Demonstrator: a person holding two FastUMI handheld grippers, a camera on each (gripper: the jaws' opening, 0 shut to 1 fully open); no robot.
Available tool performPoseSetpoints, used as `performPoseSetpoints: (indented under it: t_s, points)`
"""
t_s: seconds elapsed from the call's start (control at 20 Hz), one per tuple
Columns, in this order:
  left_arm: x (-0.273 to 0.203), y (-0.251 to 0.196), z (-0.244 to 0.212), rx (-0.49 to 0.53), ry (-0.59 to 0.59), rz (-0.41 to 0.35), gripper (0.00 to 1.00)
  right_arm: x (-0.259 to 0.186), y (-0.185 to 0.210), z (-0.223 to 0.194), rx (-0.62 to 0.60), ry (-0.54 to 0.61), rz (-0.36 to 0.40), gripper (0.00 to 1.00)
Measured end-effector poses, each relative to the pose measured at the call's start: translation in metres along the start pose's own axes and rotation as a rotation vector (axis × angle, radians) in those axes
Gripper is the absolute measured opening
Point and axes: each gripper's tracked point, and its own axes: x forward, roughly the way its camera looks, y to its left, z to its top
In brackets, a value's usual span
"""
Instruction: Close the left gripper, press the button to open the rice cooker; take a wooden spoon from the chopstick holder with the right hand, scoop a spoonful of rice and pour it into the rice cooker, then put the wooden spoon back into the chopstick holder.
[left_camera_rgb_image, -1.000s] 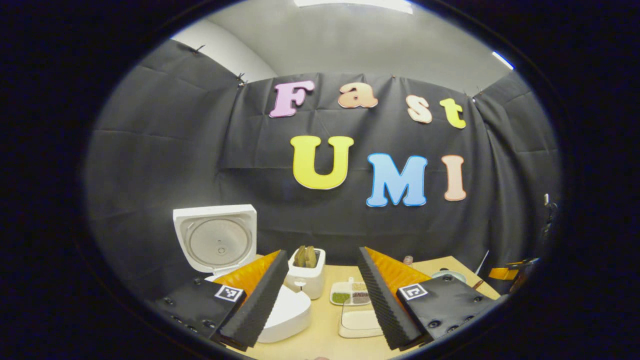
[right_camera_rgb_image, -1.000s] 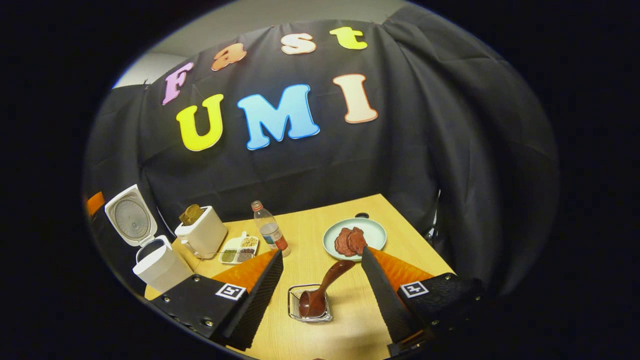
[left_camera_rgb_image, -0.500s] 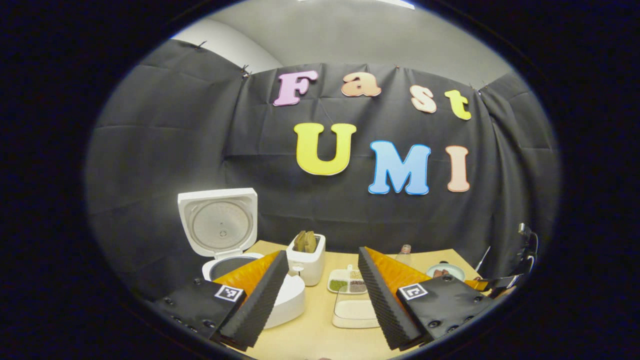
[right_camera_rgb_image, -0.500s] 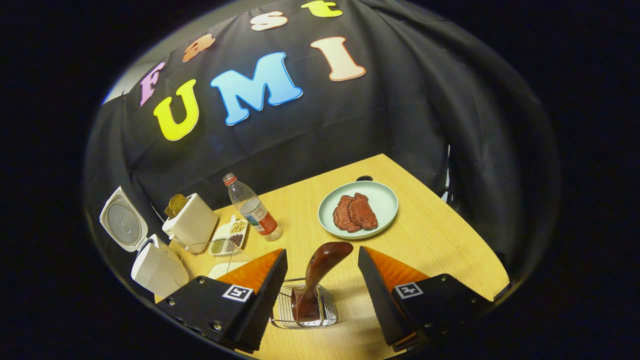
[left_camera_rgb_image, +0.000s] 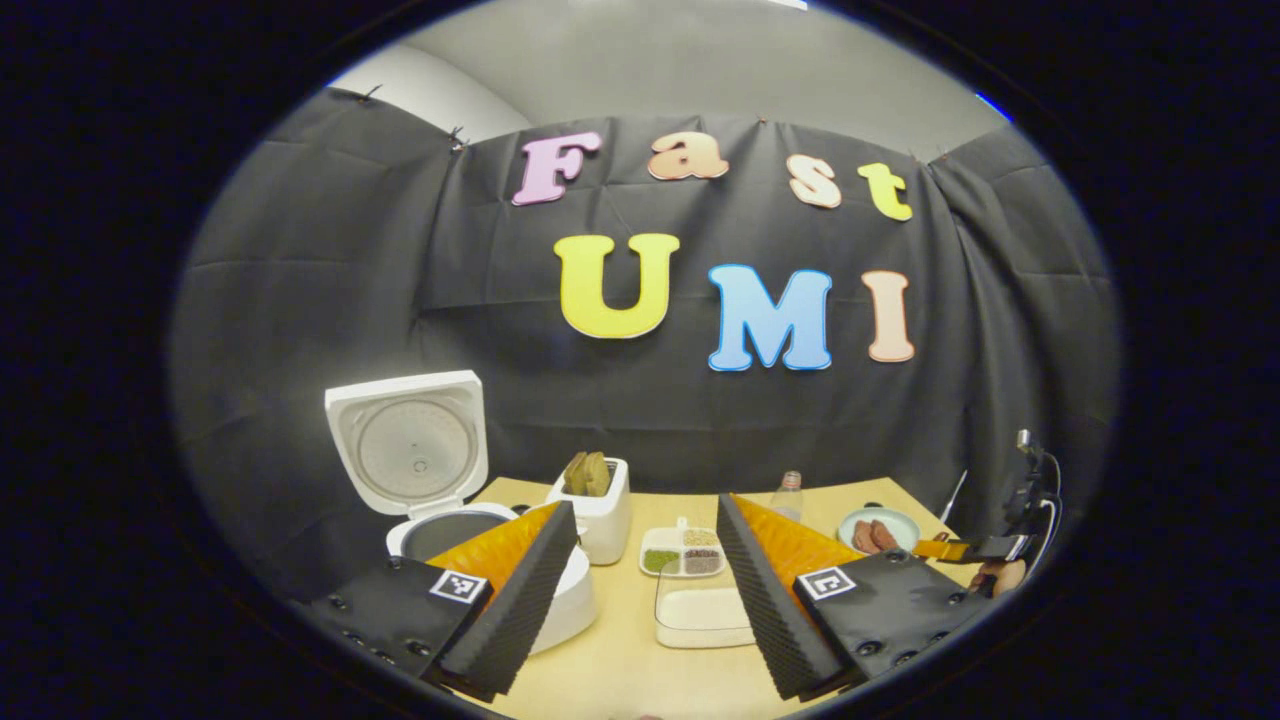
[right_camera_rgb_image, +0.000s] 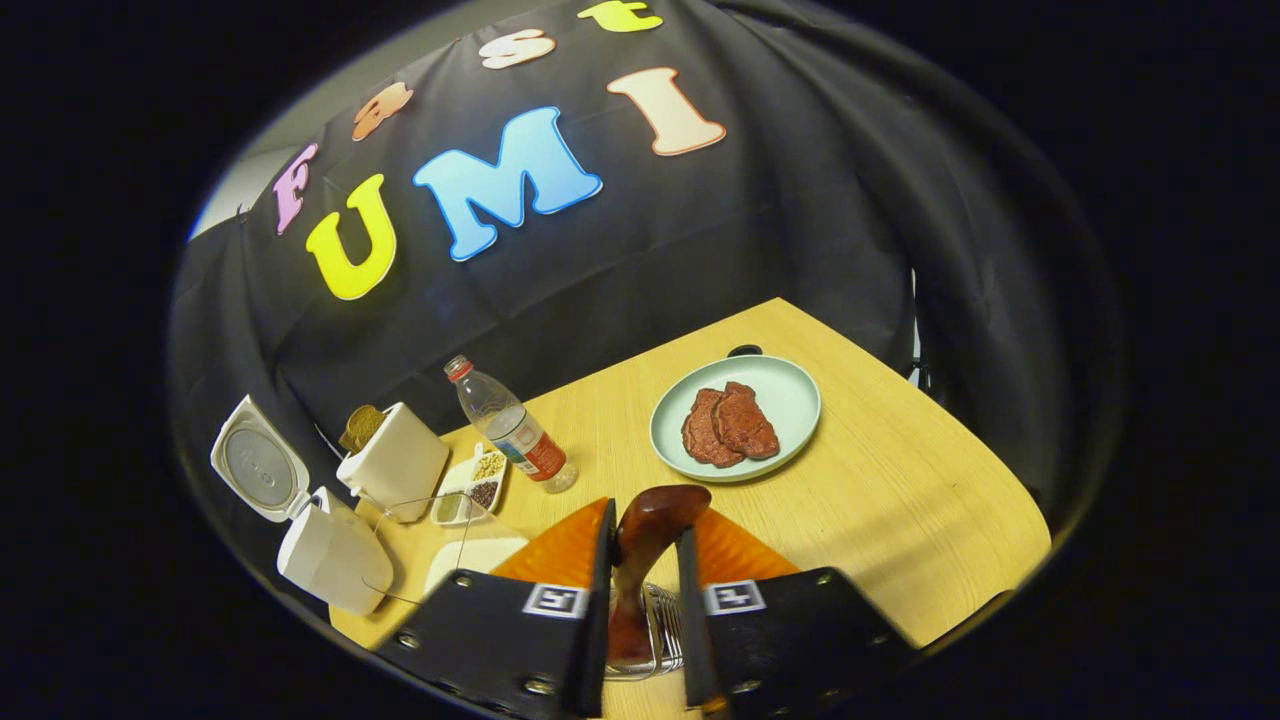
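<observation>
Writing too small to read on the one bottle (right_camera_rgb_image: 512, 431). Two red slabs on one plate (right_camera_rgb_image: 790, 400), right of centre. Right gripper (right_camera_rgb_image: 643, 560) clenched on wooden spoon (right_camera_rgb_image: 640, 545), bottom centre, over chopstick holder (right_camera_rgb_image: 665, 625). Left gripper (left_camera_rgb_image: 645, 590) released; rice cooker (left_camera_rgb_image: 440, 480) lid-up, lower left.

You are finding nothing legible here: the bottle (right_camera_rgb_image: 512, 432) is wearing a label too small to make out, and the square coded markers (right_camera_rgb_image: 553, 600) are carrying patterns, not words.
</observation>
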Motion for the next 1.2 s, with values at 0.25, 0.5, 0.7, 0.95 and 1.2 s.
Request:
performPoseSetpoints:
  t_s: [0.25,0.5,0.7,0.95,1.2]
  points:
    - [0.014,0.023,0.005,-0.023,-0.011,-0.032,0.97,-0.017,0.017,0.009,0.038,-0.047,-0.017,0.05]
    - [0.019,0.042,0.006,-0.057,-0.034,-0.051,0.96,-0.047,0.055,0.041,-0.026,-0.14,-0.012,0.05]
    - [0.014,0.054,0.016,-0.055,-0.077,-0.072,0.99,-0.067,0.109,0.069,-0.067,-0.209,0.061,0.05]
    - [0.004,0.063,0.026,-0.044,-0.116,-0.087,0.96,-0.053,0.197,0.072,-0.163,-0.228,0.187,0.05]
    - [-0.006,0.063,0.025,-0.022,-0.129,-0.115,0.97,0.003,0.25,0.025,-0.3,-0.174,0.233,0.05]
